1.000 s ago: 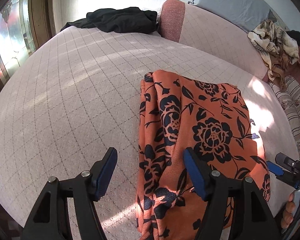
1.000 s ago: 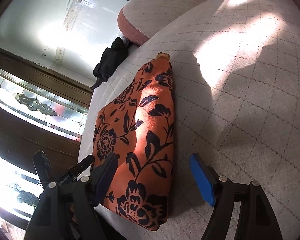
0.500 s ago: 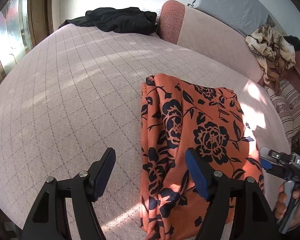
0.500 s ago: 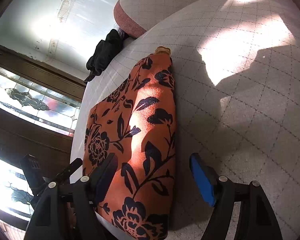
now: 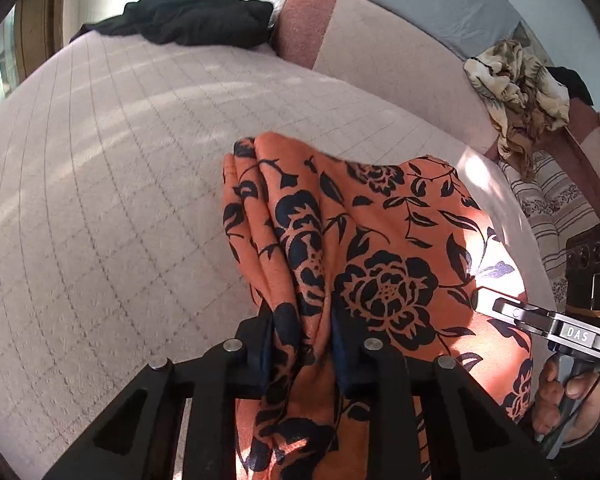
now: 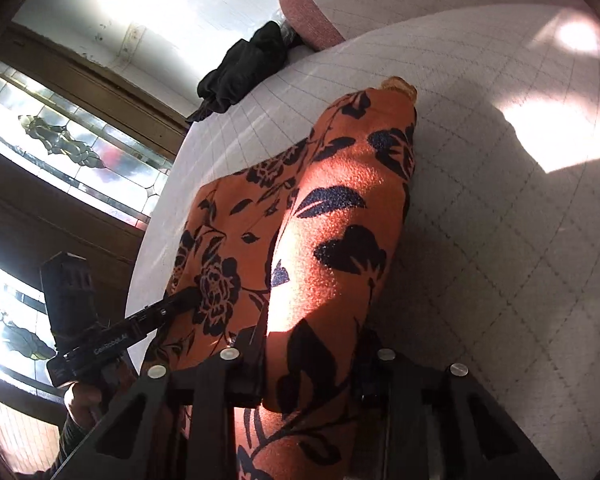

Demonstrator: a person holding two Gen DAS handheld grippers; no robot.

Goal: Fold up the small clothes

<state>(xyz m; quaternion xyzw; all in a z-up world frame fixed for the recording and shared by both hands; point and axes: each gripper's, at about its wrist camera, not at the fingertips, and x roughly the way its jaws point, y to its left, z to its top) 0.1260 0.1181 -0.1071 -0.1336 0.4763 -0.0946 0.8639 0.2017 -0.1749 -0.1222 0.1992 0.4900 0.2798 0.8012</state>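
Orange floral garment (image 5: 384,248) lies folded on the quilted bed (image 5: 100,200). Left gripper (image 5: 302,344) pinches its near left edge; right gripper (image 6: 310,364) clamps the near right edge, both jaws closed on cloth

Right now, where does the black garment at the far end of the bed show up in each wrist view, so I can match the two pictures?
Left wrist view: black garment lies at top centre-left, on the far edge of the quilted bed cover.
Right wrist view: black garment sits upper centre-left, at the bed cover's far edge.
Shared landmark: the pink bolster immediately right of it in both.
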